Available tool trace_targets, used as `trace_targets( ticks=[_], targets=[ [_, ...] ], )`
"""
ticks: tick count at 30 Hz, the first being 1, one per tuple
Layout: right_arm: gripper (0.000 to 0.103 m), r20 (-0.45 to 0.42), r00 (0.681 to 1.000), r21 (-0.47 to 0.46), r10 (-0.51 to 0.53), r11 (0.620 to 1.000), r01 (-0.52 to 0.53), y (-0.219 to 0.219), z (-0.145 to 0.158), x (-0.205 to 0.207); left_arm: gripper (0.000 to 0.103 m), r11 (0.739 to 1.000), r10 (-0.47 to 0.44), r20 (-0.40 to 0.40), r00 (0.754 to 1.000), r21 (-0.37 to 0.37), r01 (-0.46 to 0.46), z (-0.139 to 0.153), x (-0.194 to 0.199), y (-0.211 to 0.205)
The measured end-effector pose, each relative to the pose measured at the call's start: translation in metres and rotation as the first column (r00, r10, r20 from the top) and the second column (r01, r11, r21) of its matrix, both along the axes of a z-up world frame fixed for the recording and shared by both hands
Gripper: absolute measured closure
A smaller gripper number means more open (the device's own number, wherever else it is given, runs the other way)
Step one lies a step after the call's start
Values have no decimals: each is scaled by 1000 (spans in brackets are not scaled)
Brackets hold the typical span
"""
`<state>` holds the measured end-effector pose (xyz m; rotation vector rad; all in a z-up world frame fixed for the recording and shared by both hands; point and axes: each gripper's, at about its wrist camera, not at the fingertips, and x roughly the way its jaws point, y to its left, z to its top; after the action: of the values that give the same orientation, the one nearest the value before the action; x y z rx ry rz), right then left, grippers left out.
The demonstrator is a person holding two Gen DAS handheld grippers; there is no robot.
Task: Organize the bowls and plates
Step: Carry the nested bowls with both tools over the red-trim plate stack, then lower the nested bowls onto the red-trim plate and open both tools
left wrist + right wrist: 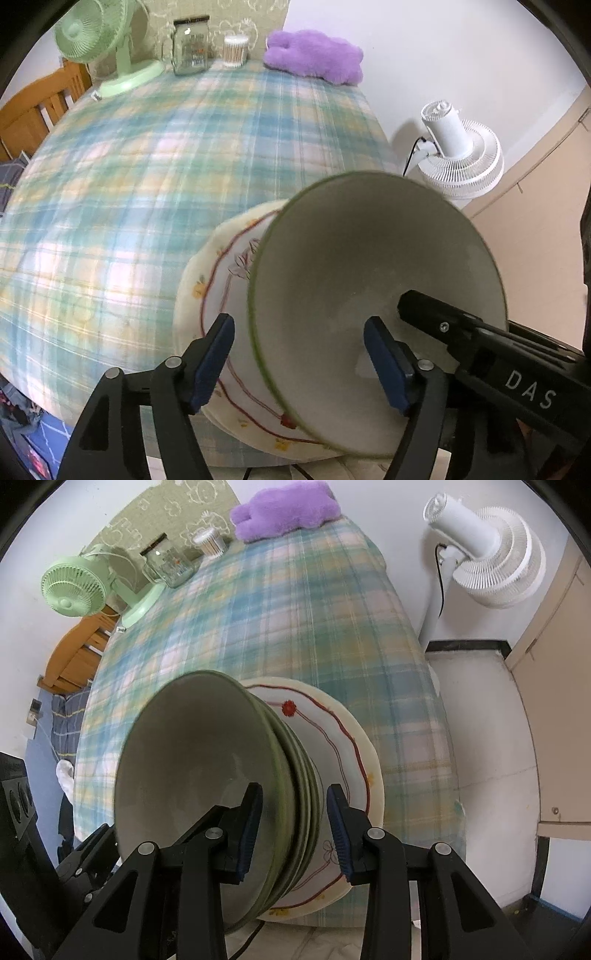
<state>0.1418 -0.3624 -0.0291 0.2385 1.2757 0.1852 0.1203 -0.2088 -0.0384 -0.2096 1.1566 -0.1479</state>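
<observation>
A stack of several green-rimmed bowls (207,775) sits on cream plates with a red line pattern (343,746) at the near edge of the plaid-covered table (295,627). My right gripper (294,829) straddles the rims of the stacked bowls, one finger inside the top bowl and one outside, jaws partly open around them. My left gripper (299,363) straddles the opposite rim of the top bowl (369,295), with the plates (207,280) beneath, its jaws wide apart. The right gripper's finger shows inside the bowl in the left wrist view (443,321).
At the table's far end stand a green desk fan (110,48), a glass jar (190,48), a cotton swab tub (235,50) and a purple plush toy (314,55). A white floor fan (458,155) stands to the right. A wooden chair (33,107) stands to the left.
</observation>
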Motion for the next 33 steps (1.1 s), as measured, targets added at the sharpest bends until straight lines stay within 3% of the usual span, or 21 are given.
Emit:
trace_targets(
  ticks=[7,13,18,26,33],
  targets=[
    [40,124,992,-101,-34,994,47,9,33,-11,14,999,-30,107,994,44,25,29,-4,15],
    [39,263,962,-207,-72,970,129,35,71,-25,13,995,-60,210,976,87,43,57,-4,43],
    [39,355,930,-228,-101,955,190,71,93,-35,10,991,-66,290,955,131,29,73,-8,83],
    [38,414,898,-197,-151,948,250,139,94,-48,7,984,-74,412,908,178,-1,78,-26,154],
    [31,470,872,-203,-136,945,256,180,91,-68,5,985,-51,445,894,171,-30,68,-42,195]
  ],
)
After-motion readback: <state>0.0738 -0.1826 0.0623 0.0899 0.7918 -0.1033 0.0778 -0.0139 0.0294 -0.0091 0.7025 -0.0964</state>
